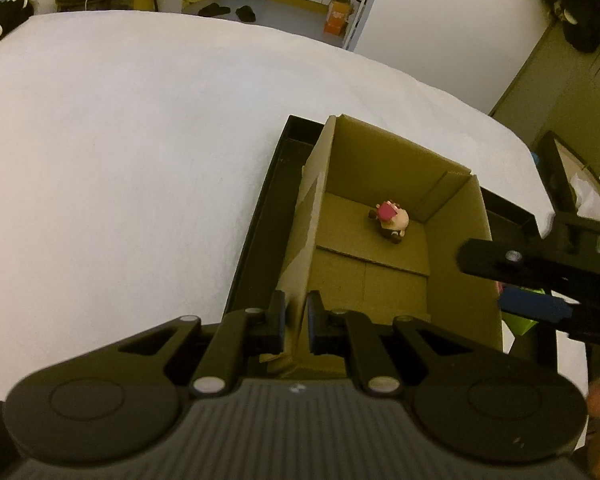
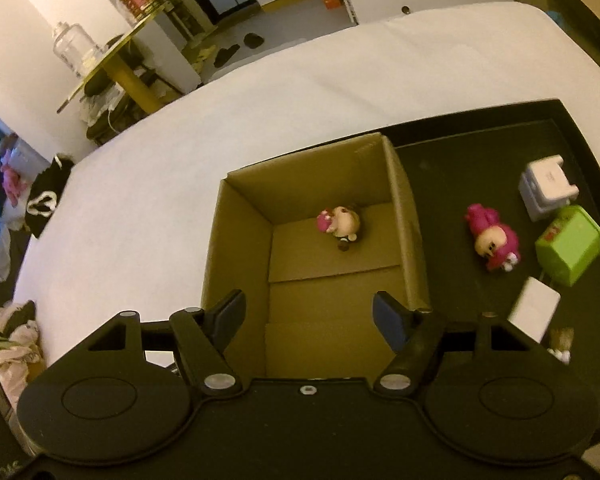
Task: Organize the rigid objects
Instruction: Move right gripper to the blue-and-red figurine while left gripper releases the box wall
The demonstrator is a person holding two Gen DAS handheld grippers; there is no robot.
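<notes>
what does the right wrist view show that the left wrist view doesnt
Only the right wrist view shows the items lying on the black tray beside the box: a pink doll, a green case, a white stool-shaped piece and a white flat block. It also shows the right gripper open above the box.

Only the left wrist view shows the left gripper pinching the box's near wall.

Both show the cardboard box with a small figurine inside.
</notes>
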